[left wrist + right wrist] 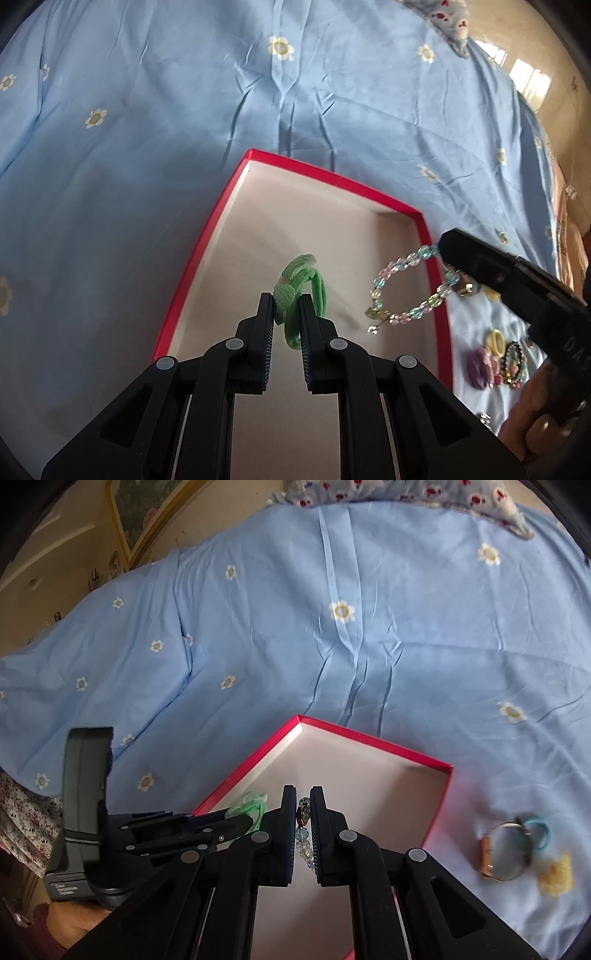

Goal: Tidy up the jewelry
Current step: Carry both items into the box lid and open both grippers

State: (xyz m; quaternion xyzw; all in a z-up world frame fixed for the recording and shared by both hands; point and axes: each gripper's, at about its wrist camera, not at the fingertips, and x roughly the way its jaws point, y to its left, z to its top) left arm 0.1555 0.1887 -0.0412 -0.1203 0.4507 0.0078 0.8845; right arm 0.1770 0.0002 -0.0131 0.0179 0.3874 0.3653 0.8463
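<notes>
A shallow red box (207, 236) (436, 801) with a pale inside lies open on the blue flowered bedsheet. My left gripper (286, 302) is shut on a green hair tie (301, 284) and hangs over the box's inside. In the right wrist view that gripper reaches in from the left with the green hair tie (251, 805) at its tip. My right gripper (303, 801) is shut on a pastel bead bracelet (304, 843). The bracelet (402, 295) dangles as a loop from the right gripper (448, 249) over the box's right rim.
More jewelry lies on the sheet right of the box: purple and yellow hair ties and a dark beaded piece (513, 360), a watch (506, 851), a teal ring (539, 830) and a yellow clip (557, 875). A patterned pillow (406, 491) lies at the bed's far end.
</notes>
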